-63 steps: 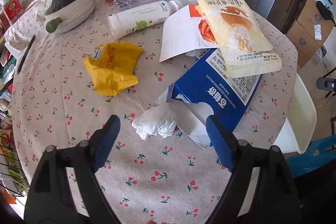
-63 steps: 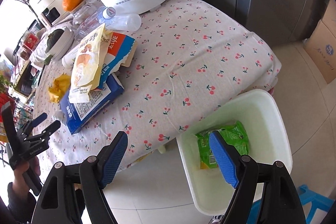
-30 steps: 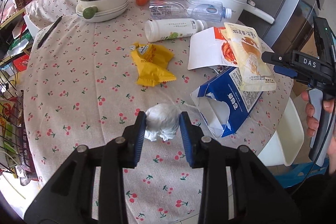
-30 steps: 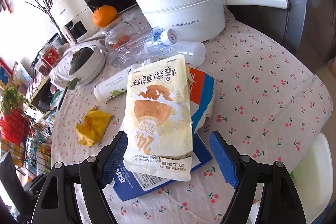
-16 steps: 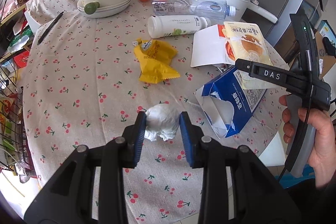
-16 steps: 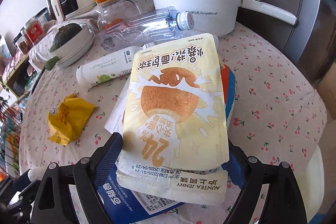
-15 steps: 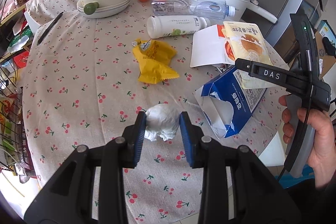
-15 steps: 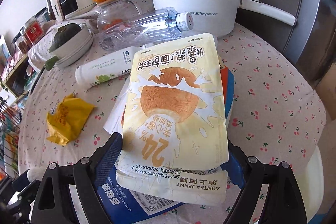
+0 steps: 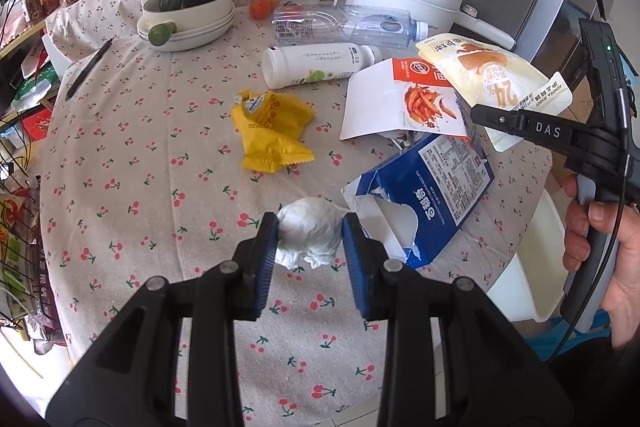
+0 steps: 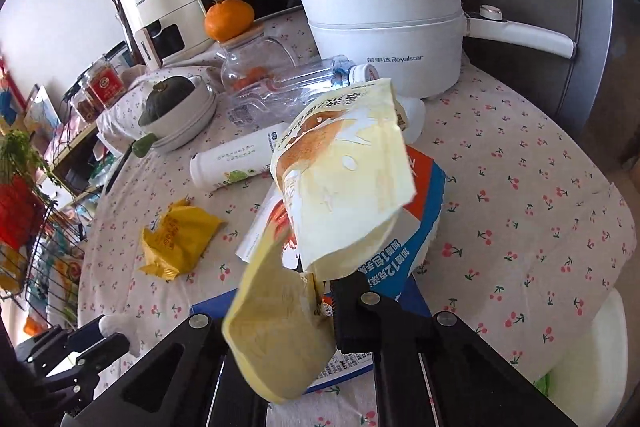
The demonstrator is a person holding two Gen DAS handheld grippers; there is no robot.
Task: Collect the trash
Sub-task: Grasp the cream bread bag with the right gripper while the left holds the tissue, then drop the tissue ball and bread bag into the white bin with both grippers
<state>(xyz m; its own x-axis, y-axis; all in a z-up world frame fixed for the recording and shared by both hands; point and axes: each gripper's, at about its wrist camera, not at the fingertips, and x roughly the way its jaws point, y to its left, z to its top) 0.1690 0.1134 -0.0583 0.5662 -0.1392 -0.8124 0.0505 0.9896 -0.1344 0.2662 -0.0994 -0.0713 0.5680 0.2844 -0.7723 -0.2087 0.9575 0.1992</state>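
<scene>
On the cherry-print desk (image 9: 132,163) I have both pickups in hand: my left gripper (image 9: 310,233) fingers pinch the crumpled white tissue (image 9: 308,231), and my right gripper (image 10: 320,291) fingers have just closed on the cream snack pouch (image 10: 340,179), its pinched edge raised off the blue carton (image 9: 436,187). Next, I judge, each piece must be lifted clear and carried to the white bin (image 10: 592,359) beside the desk edge, then released there.

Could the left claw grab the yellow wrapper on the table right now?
Probably not yet. The left claw is shut on a tissue ball, so it's full. The yellow wrapper lies uncovered farther along the table.
</scene>
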